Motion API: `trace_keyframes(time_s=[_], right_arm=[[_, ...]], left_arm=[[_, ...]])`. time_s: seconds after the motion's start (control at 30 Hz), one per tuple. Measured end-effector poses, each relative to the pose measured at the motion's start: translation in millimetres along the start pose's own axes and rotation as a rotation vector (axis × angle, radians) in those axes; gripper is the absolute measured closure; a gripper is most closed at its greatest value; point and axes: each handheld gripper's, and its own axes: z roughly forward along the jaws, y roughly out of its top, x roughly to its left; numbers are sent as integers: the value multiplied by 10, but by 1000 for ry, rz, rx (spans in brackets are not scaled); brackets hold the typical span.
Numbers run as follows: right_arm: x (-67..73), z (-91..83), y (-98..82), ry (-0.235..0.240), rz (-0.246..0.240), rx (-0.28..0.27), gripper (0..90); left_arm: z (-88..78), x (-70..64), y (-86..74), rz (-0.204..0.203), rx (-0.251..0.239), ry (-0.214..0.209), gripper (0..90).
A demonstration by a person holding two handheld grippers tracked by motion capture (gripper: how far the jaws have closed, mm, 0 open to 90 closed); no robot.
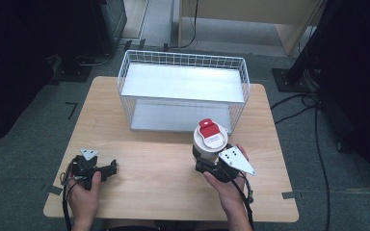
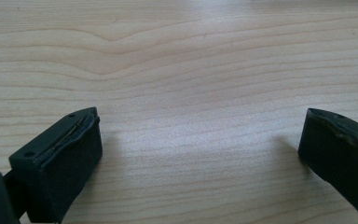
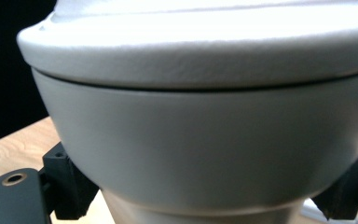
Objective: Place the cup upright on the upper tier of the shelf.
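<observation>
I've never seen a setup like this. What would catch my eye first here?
Most striking is the white cup-shaped container with a red flip lid, clamped in the right gripper at the right of the light wooden table. Behind it stands a white wire two-tier shelf basket. The left gripper rests open at the near left.

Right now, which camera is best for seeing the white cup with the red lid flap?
The high view: it shows the whole white cup, its red flap, and the right gripper clamped round its body near the wire basket. The right gripper view is so close that it shows a stretch of rim and wall. The left gripper view looks at tabletop.
</observation>
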Motion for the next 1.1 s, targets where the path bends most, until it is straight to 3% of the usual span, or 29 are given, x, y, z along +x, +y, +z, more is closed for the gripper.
trace_keyframes(time_s=[0.37,1.1], right_arm=[[20,122,404,-18,-10,-77,123],[88,363,1041,-53,-68,-155,123]], left_arm=[[-2,1,1,2,3,-1,0],[-1,1,1,1,2,0,0]])
